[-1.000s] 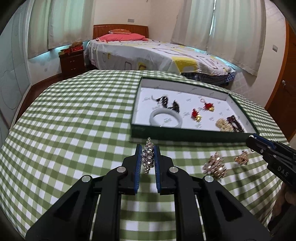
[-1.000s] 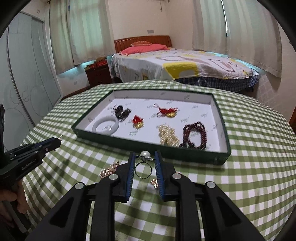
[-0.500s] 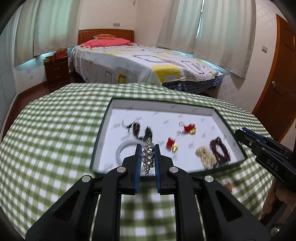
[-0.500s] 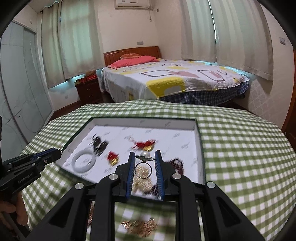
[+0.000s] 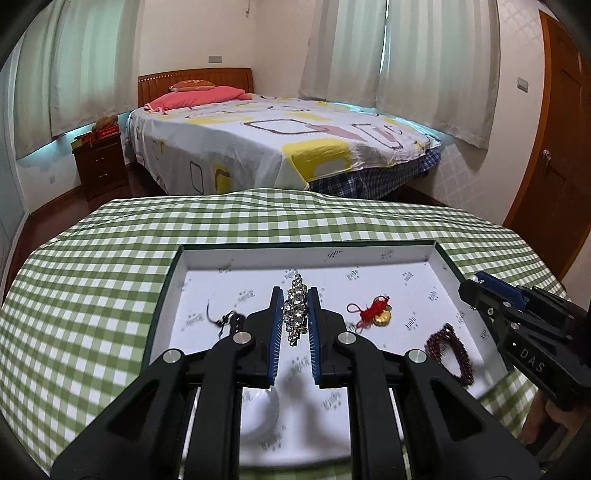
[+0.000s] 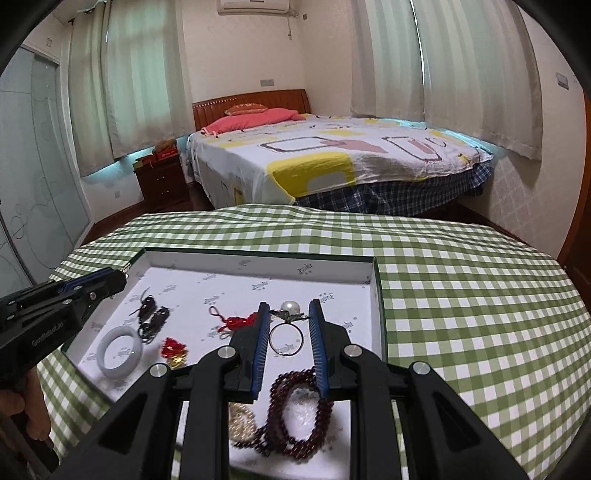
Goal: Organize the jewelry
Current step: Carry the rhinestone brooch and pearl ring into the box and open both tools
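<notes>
Your left gripper (image 5: pixel 294 317) is clenched on a rhinestone brooch (image 5: pixel 295 314); your right gripper (image 6: pixel 286 332) grasps a silver pearl ring (image 6: pixel 286 332), green-rimmed white tray (image 6: pixel 376 295) below both.

A home bedroom: a made bed (image 5: pixel 280 147) with a pink pillow (image 5: pixel 199 96) and wooden headboard (image 6: pixel 251 101), a nightstand (image 5: pixel 99 162), long pale curtains (image 6: pixel 476 70), and a wall air conditioner (image 6: pixel 256 6).

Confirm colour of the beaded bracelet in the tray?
Dark red beaded bracelet; clearest in the right wrist view.
</notes>
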{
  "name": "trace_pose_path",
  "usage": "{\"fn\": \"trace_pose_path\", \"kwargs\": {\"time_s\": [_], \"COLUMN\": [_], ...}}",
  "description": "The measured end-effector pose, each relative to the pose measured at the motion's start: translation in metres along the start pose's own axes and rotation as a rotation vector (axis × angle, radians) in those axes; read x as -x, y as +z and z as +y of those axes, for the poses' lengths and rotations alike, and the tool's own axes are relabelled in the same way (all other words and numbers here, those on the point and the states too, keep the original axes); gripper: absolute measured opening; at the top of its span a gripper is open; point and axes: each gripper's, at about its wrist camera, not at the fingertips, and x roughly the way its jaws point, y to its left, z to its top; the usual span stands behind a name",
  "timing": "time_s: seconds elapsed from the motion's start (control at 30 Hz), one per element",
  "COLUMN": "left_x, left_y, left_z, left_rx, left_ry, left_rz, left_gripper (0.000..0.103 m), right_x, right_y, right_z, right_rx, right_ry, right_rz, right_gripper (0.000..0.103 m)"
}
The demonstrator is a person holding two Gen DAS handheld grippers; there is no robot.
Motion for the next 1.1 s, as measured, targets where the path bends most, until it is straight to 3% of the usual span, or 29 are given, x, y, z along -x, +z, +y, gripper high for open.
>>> {"fn": "trace_pose_path", "kwargs": {"time_s": [0.53,1.1], "left_x": [-0.067,-0.095], "left_y": [0.011,0.005], "left_z": [0.000,-0.005], "left_rx": [0.008,-0.015], "left_ry": [0.007,0.015], "left_rz": [0.152,0.267], "left_gripper": [0.013,0.013], "right_x": [-0.039,-0.061], "right_y": [0.006,-0.001], "right_z": [-0.010,-0.011], "right_rx": [-0.012,-0.015], "right_ry": [-0.005,-0.016], "right_rz": [0.092,0.190], "right_gripper": [0.022,0.023]}}
